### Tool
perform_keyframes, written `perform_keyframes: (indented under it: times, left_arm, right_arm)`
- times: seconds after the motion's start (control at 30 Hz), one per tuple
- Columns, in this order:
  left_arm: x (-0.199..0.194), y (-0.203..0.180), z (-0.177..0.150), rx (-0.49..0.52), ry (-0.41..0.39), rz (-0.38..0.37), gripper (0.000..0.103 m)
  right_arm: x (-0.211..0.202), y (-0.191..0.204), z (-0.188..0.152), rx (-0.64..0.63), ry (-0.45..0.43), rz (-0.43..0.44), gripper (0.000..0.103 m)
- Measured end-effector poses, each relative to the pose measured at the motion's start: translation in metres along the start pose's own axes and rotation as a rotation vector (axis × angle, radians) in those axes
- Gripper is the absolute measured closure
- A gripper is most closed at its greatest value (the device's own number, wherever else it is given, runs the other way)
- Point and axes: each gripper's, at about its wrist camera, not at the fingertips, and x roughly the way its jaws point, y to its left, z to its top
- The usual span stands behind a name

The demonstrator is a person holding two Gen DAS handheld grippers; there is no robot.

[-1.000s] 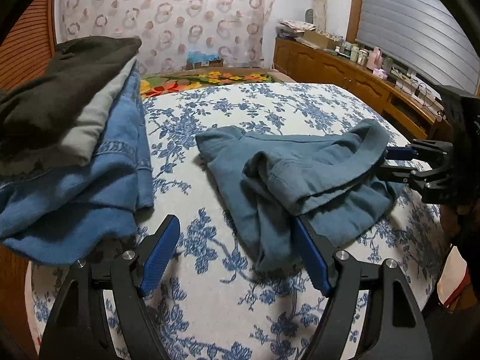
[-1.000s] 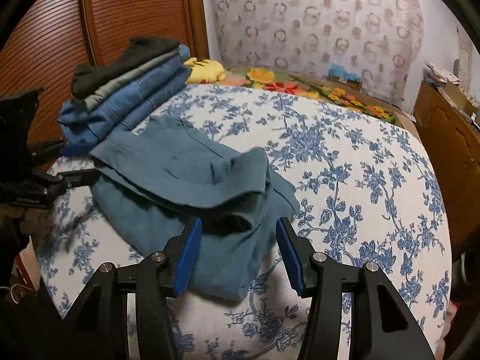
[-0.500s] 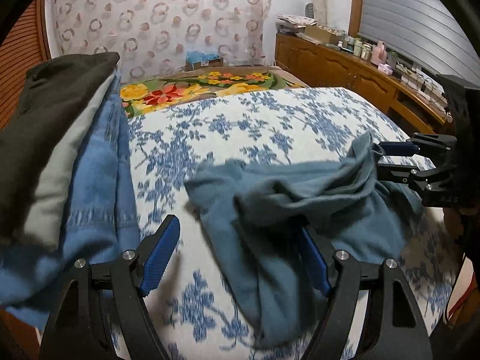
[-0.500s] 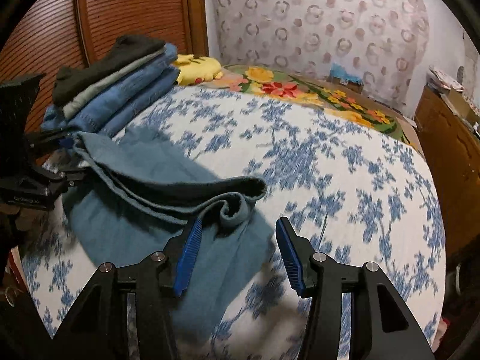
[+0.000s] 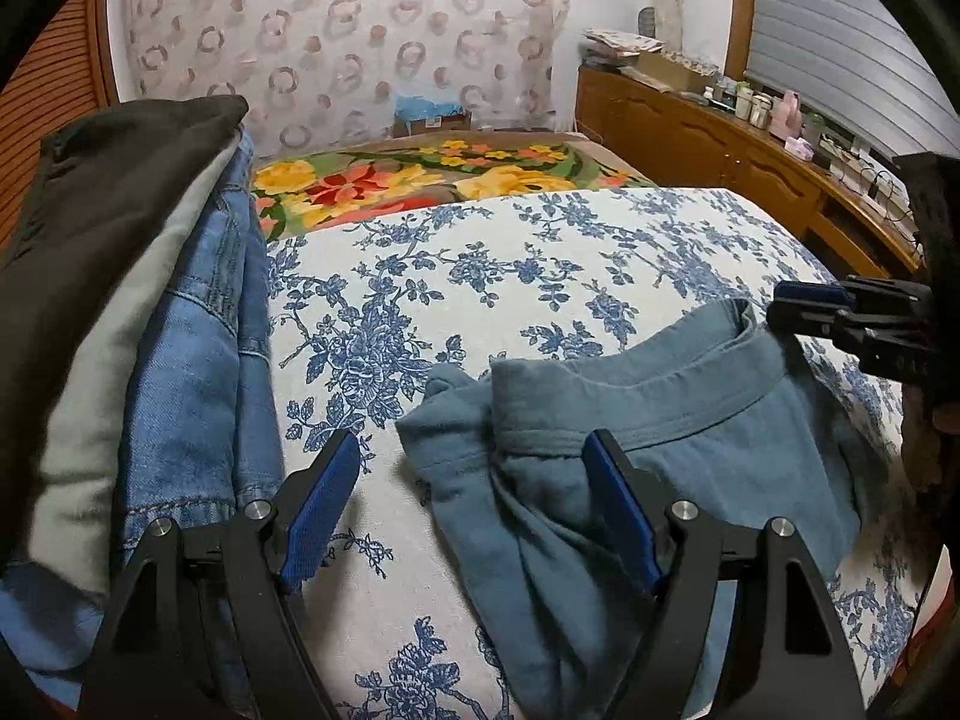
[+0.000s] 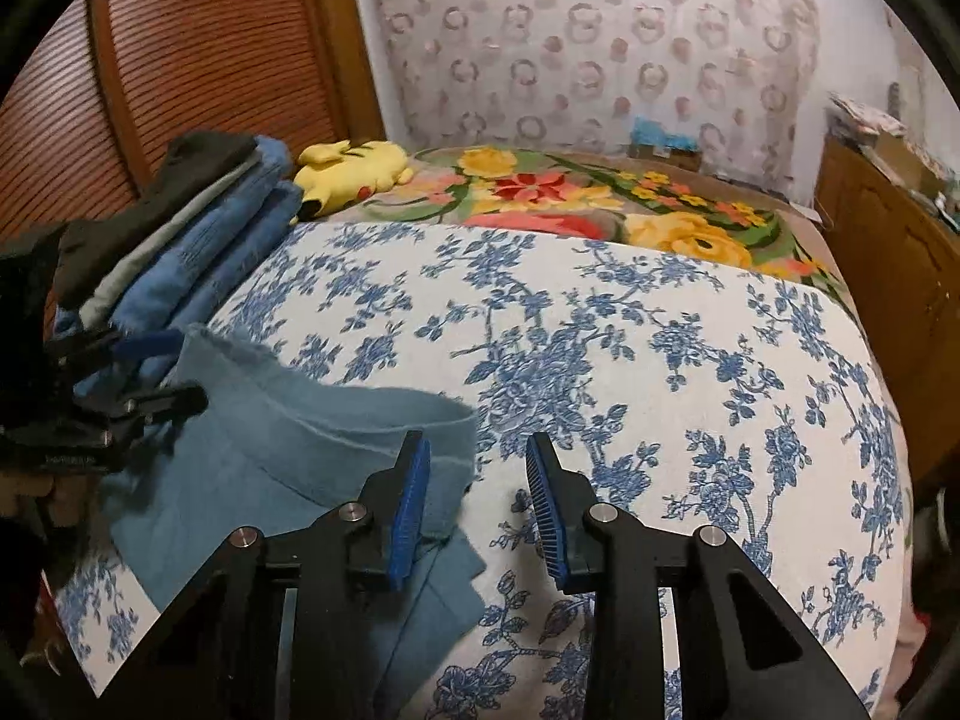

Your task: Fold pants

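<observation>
Teal pants [image 5: 630, 420] lie folded and bunched on the blue-flowered bedspread [image 5: 480, 276]; they also show in the right wrist view [image 6: 288, 456]. My left gripper [image 5: 474, 510] is open, its right finger over the pants' left edge, holding nothing. My right gripper [image 6: 477, 498] is open, its left finger over the pants' right corner. The right gripper shows at the far right of the left wrist view [image 5: 840, 318], beside the raised waistband edge. The left gripper shows at the left of the right wrist view [image 6: 150, 372].
A stack of folded clothes, blue jeans [image 5: 198, 372] under grey and dark garments, lies left of the pants; it also shows in the right wrist view [image 6: 198, 240]. A yellow plush toy [image 6: 354, 168] and a floral blanket [image 6: 600, 198] lie behind. A wooden dresser [image 5: 750, 162] stands to the right.
The pants have been pulled toward the near edge of the bed and laid lower and flatter. Both grippers have drawn back with them; the right gripper's jaws have closed in somewhat.
</observation>
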Motion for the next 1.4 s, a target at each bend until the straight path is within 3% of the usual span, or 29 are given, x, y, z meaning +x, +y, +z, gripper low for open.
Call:
perform_keyframes:
  times: [0.3, 0.7, 1.0, 1.07, 1.2, 1.4]
  left_arm:
    - [-0.026, -0.009, -0.015, -0.004, -0.033, -0.032, 0.025]
    - [-0.049, -0.022, -0.052, 0.013, -0.030, -0.066, 0.025]
    - [-0.051, -0.022, -0.068, -0.002, -0.015, -0.071, 0.025]
    - [-0.051, -0.021, -0.069, -0.006, -0.019, -0.074, 0.025]
    - [-0.055, -0.022, -0.071, -0.016, -0.021, -0.117, 0.039]
    - [-0.054, -0.028, -0.073, -0.010, 0.001, -0.168, 0.071]
  right_arm:
    - [-0.029, 0.009, -0.012, 0.013, -0.029, 0.018, 0.068]
    - [-0.075, 0.020, -0.070, 0.041, 0.016, 0.033, 0.068]
    - [-0.085, 0.030, -0.095, 0.040, 0.068, 0.048, 0.068]
    - [-0.084, 0.032, -0.096, 0.032, 0.070, 0.046, 0.074]
    - [-0.079, 0.032, -0.092, 0.027, 0.065, 0.047, 0.083]
    - [-0.073, 0.037, -0.091, -0.006, 0.054, 0.061, 0.094]
